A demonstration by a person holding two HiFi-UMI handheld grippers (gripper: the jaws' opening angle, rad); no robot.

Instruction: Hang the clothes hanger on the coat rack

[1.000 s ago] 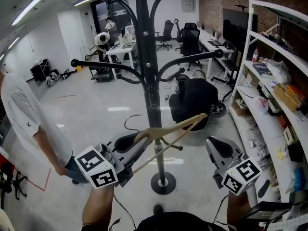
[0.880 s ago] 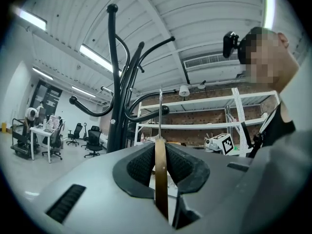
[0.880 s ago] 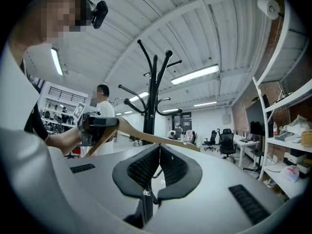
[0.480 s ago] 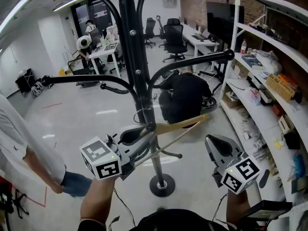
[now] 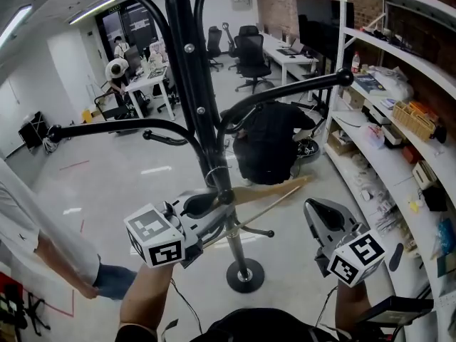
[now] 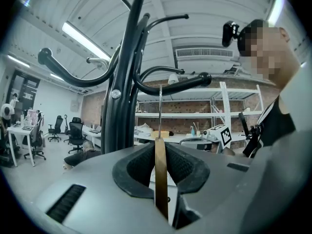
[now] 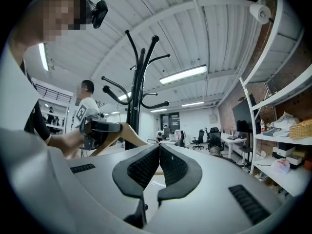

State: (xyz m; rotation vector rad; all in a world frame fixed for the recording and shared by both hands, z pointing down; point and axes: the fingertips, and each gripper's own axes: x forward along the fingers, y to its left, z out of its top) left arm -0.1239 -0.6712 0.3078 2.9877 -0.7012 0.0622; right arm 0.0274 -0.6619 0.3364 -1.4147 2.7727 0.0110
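The black coat rack (image 5: 191,84) stands in the middle of the head view, with curved arms reaching left and right. My left gripper (image 5: 214,205) is shut on the neck of a wooden clothes hanger (image 5: 265,191), right against the rack's pole. In the left gripper view the wood (image 6: 160,179) sits clamped between the pads, and the wire hook (image 6: 160,111) rises to a curved rack arm (image 6: 170,87); whether it rests on that arm I cannot tell. My right gripper (image 5: 313,206) hangs to the right with its jaws closed on nothing (image 7: 159,147).
White shelves (image 5: 399,141) full of boxes and papers run along the right. A person in dark clothes (image 5: 271,144) crouches behind the rack. A person in a white shirt (image 5: 28,241) stands at the left. The rack's round base (image 5: 244,275) is on the floor ahead.
My left gripper has carried the hanger from in front of the rack in against its pole. The rack now looms closer and leans further left. The right gripper has barely shifted.
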